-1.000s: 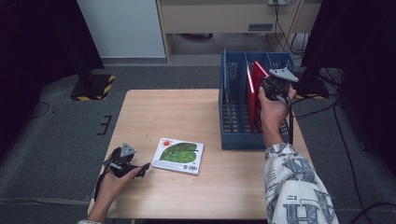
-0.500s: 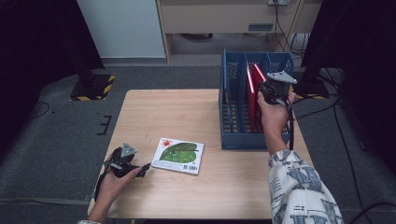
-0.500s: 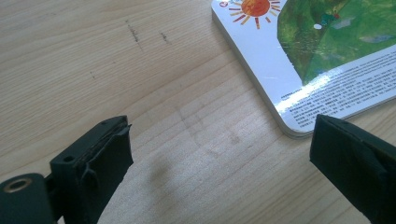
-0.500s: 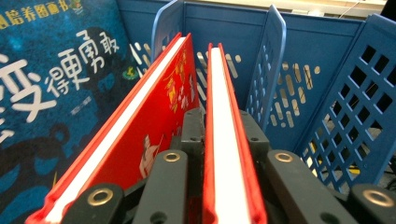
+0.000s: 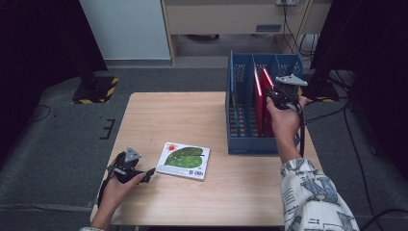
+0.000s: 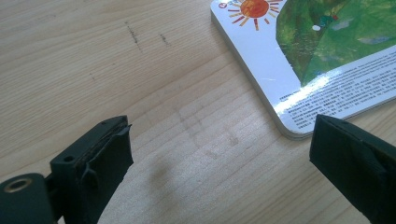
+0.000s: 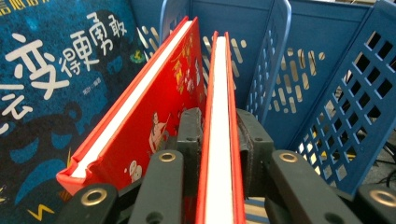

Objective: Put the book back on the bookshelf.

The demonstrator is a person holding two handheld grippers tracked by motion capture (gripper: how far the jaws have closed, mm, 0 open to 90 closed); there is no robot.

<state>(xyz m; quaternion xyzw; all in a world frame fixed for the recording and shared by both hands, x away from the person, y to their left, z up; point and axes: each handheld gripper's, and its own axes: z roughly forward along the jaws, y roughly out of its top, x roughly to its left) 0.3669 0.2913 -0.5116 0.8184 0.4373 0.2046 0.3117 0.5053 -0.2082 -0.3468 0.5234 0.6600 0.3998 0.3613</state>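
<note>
A thin red book (image 7: 219, 84) stands upright in the blue slotted basket (image 5: 235, 96). My right gripper (image 5: 276, 98) is shut on its top edge, with a pad against each cover (image 7: 219, 126). Its jaws have just been opening, with the book still between them. A second red book (image 7: 154, 107) leans beside it, and a dark blue book (image 7: 46, 70) stands further left. A picture book with a green leaf and a sun (image 5: 184, 161) lies flat on the table. My left gripper (image 5: 148, 173) rests just to its left, open (image 6: 219, 140) and holding nothing, one jaw near the book's corner (image 6: 327, 56).
The wooden table (image 5: 192, 115) holds the basket at its right rear and the flat book near the front. A basket divider (image 7: 275, 56) rises just right of the held book. Dark floor and cables surround the table.
My right hand has shifted slightly over the basket with the red book. The left hand and the leaf book have not moved.
</note>
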